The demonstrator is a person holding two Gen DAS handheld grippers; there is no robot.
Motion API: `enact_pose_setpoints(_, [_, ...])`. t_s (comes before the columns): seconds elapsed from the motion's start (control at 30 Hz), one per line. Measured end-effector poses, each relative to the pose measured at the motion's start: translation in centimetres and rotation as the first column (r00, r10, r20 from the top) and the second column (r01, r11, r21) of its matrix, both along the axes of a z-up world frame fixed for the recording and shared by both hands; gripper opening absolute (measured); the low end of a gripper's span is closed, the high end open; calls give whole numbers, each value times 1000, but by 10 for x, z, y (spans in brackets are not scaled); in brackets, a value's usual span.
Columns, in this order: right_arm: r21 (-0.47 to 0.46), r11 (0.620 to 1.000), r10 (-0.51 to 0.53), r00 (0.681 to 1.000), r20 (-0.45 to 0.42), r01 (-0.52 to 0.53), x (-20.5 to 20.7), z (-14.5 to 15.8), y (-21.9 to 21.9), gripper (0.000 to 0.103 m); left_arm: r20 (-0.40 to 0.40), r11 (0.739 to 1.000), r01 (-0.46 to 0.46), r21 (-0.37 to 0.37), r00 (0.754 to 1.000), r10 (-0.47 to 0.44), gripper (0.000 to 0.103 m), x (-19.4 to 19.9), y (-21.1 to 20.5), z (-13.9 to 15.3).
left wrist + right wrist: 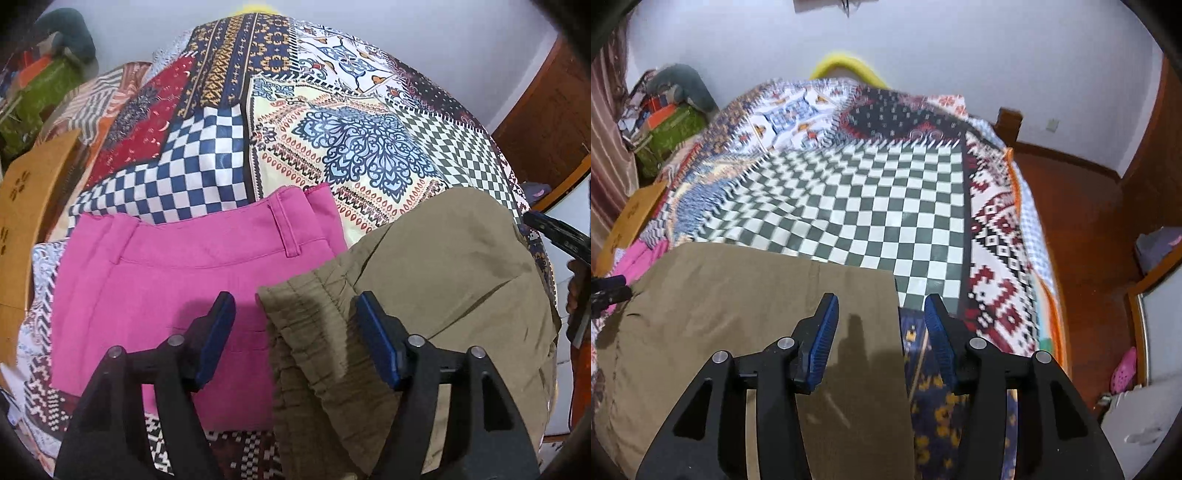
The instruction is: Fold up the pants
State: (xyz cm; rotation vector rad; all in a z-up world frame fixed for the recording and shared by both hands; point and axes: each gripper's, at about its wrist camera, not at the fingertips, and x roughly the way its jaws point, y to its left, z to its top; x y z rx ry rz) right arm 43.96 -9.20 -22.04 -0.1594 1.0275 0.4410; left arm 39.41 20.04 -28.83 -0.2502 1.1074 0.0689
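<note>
- The left gripper (295, 325) is held wide apart over the brown pants (436, 280), ready for a grab.
- The right gripper (881, 325) is spread apart too, nothing held.

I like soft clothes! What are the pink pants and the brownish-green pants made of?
The folded pink pants look like smooth, matte woven cloth: flat surface, neat stitched belt loops. The folded olive-brown pants look like thin, crinkly cotton-like fabric: the waistband is gathered and wrinkled, probably elastic. Exact fibres cannot be told.
</note>
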Motion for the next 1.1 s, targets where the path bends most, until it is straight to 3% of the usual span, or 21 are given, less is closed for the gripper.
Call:
enact_pose_setpoints(0.3, [32, 999, 31, 992, -119, -27, 25, -36, 17, 45, -16, 998, -2, -68, 1000, 1, 74, 14, -2, -18])
enact_pose_setpoints(0.37, [21, 999, 35, 995, -94, -34, 24, -36, 20, 44, -11, 997, 6, -73, 1000, -7, 68, 16, -3, -19])
enact_pose_setpoints(0.47, [-6, 999, 46, 996, -75, -46, 22, -37, 24, 23, 5, 999, 24, -21, 1000, -24, 62, 15, -9, -14])
enact_pose_setpoints(0.6, [-75, 995, 70, 997, -12, -71, 16, -33, 27, 8, 42, 998, 42, 57, 998, -44, 57, 15, -16, -2])
enact_pose_setpoints(0.83, [-86, 996, 37, 993, 113, -27, 10, -9, 20, 4, 82, 992, 7, 124, 996, -17, 55, 26, -12, 17])
enact_pose_setpoints(1.1, [4, 1000, -6, 980, 201, 6, 5, 40, 14, 4, 126, 993, -24, 116, 992, 10, 55, 16, -9, 47])
